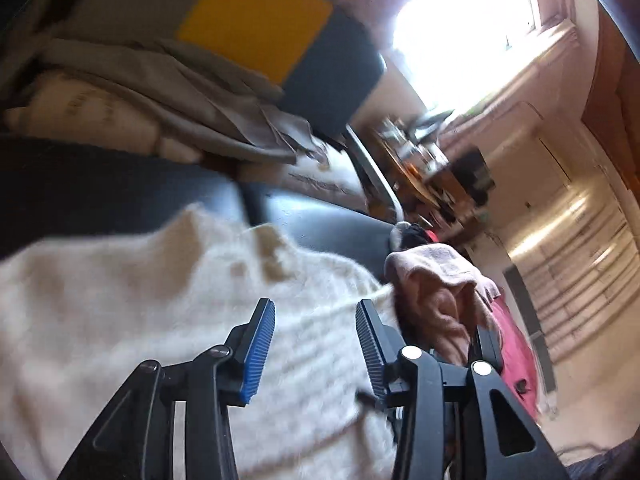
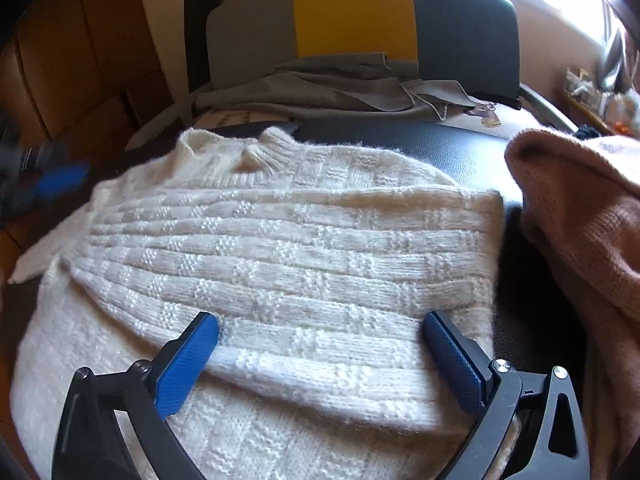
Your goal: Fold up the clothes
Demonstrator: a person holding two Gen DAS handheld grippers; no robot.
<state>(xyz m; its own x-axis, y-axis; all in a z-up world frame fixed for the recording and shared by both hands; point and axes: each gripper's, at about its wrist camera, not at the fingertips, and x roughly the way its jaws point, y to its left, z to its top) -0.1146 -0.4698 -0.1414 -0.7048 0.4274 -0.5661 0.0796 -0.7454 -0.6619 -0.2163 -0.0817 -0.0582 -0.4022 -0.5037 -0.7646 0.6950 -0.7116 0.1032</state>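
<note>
A cream knitted sweater (image 2: 288, 240) lies flat on a black leather surface (image 2: 460, 148), collar at the far side, one sleeve folded across its body. My right gripper (image 2: 320, 332) is open just above the folded sleeve, holding nothing. My left gripper (image 1: 316, 312) is open and empty above the same sweater (image 1: 120, 300), which is blurred in the left wrist view. The left gripper also shows blurred at the far left of the right wrist view (image 2: 60, 178).
A pink knitted garment (image 2: 580, 232) is heaped to the right of the sweater; it also shows in the left wrist view (image 1: 440, 292). Grey cloth (image 2: 340, 84) lies piled behind, before a grey, yellow and dark blue chair back (image 2: 356, 12). A cluttered shelf (image 1: 432, 168) stands further off.
</note>
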